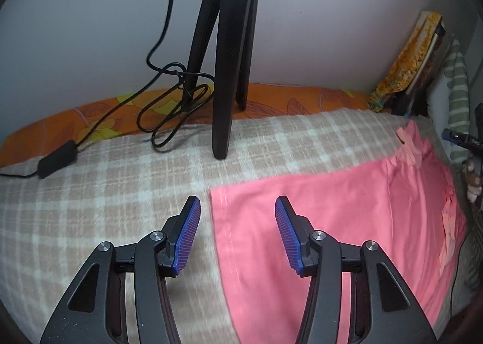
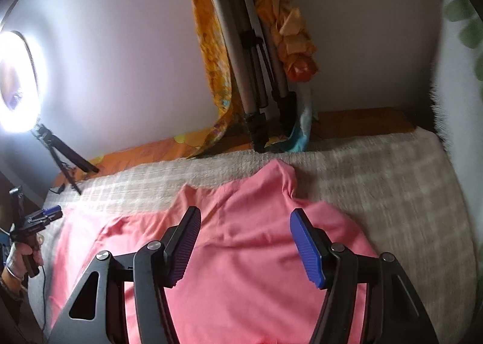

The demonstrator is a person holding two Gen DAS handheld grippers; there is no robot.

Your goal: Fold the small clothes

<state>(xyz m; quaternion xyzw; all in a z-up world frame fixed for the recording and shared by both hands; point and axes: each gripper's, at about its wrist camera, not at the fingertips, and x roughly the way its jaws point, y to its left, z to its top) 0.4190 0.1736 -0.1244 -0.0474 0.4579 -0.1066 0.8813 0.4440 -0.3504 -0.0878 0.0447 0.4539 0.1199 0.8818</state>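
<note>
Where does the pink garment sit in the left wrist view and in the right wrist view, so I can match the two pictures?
Left wrist view: the pink garment fills the lower right, its hemmed edge running between the fingers of the left claw.
Right wrist view: it lies centre and lower left, under the open right claw.
Shared landmark: the checked beige blanket under it, with the orange floral sheet along the wall.

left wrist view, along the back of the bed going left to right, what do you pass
cable box → cable loops → tripod → orange cloth bundle → striped cloth
</note>
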